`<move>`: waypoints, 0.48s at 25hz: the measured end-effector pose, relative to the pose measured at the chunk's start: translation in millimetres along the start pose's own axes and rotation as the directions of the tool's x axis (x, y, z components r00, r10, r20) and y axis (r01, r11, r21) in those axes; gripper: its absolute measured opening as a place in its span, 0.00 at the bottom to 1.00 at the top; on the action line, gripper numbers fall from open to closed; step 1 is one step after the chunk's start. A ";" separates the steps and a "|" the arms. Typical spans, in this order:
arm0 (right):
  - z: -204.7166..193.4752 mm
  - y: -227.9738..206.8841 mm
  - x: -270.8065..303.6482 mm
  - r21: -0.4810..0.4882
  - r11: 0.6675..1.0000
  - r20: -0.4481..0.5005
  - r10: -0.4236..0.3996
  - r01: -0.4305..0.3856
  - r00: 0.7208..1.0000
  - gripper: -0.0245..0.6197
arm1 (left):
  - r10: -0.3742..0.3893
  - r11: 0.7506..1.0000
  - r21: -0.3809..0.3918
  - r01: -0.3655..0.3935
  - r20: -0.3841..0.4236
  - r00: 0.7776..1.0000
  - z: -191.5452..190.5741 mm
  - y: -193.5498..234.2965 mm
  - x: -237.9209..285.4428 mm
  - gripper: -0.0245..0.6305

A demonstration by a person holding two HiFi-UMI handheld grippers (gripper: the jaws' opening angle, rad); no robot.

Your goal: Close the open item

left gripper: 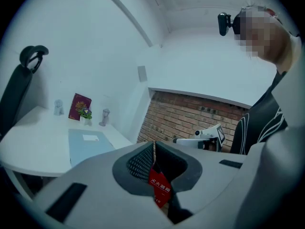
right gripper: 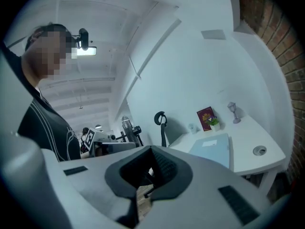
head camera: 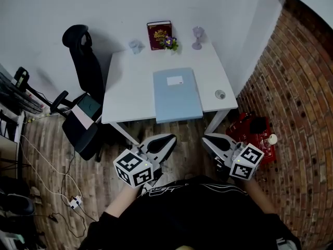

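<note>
**Blue folder (head camera: pixel 177 95) flat on white counter (head camera: pixel 130 87)**

The folder lies at the counter's near edge, cover down flat, white label up. Along the far edge by the wall we note a dark red book (head camera: pixel 159 34), a small plant (head camera: pixel 170 43) and a goblet (head camera: pixel 197 37). Left hand-held gripper (head camera: pixel 165 139) and right hand-held gripper (head camera: pixel 210 138) hang short of the counter, each with jaws pressed together and holding nothing.

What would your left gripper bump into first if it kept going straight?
Probably the brick wall. The left gripper looks set to slip just past the corner of the white table, though depth is hard to judge.
</note>
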State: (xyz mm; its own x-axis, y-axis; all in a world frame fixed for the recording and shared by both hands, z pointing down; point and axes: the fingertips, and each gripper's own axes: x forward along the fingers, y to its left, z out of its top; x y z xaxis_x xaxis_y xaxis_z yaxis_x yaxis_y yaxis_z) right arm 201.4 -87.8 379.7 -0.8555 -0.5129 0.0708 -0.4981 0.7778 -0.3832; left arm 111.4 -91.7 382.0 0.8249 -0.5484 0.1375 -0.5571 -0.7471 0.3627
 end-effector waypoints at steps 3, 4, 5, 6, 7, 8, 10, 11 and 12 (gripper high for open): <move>-4.4 8.6 3.8 0.011 1.000 0.009 0.014 -0.014 1.000 0.04 | 0.017 1.000 -0.009 -0.017 0.015 1.000 -0.1 5.0 -10.3 0.10; -7.9 10.0 4.8 0.019 1.000 0.009 0.016 -0.016 1.000 0.04 | 0.019 1.000 -0.008 -0.019 0.016 1.000 -1.2 5.8 -12.6 0.10; -11.5 10.7 5.5 0.026 1.000 0.007 0.017 -0.017 1.000 0.04 | 0.020 1.000 -0.006 -0.020 0.013 1.000 -2.9 6.1 -14.0 0.10; -14.6 11.1 5.7 0.032 0.999 0.006 0.016 -0.017 1.000 0.04 | 0.020 1.000 -0.004 -0.020 0.007 1.000 -4.6 6.0 -14.8 0.10; -16.9 11.4 5.7 0.036 0.999 0.008 0.015 -0.015 1.000 0.04 | 0.019 1.000 -0.002 -0.019 0.002 1.000 -5.9 5.9 -15.3 0.10; -18.4 11.9 5.5 0.040 0.999 0.011 0.013 -0.013 1.000 0.04 | 0.020 1.000 -0.002 -0.020 -0.001 1.000 -6.5 5.8 -15.8 0.10; -19.6 13.3 4.9 0.040 0.999 0.015 0.006 -0.007 1.000 0.04 | 0.015 1.000 -0.009 -0.015 0.001 1.000 -6.7 4.9 -16.4 0.10; -19.4 13.7 4.3 0.037 0.999 0.016 0.002 -0.003 1.000 0.04 | 0.009 1.000 -0.014 -0.009 0.002 1.000 -7.2 4.0 -16.1 0.10; -18.9 13.7 3.5 0.034 0.999 0.016 -0.002 0.002 1.000 0.04 | 0.001 1.000 -0.017 -0.001 0.001 1.000 -8.2 3.0 -15.3 0.10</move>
State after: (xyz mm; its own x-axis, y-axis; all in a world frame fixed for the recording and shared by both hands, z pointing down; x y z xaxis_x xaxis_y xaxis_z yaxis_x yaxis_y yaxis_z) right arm 188.9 -72.1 392.2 -0.8520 -0.5205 0.0572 -0.4947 0.7642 -0.4138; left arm 97.9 -82.5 388.6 0.8242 -0.5495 0.1370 -0.5562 -0.7398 0.3785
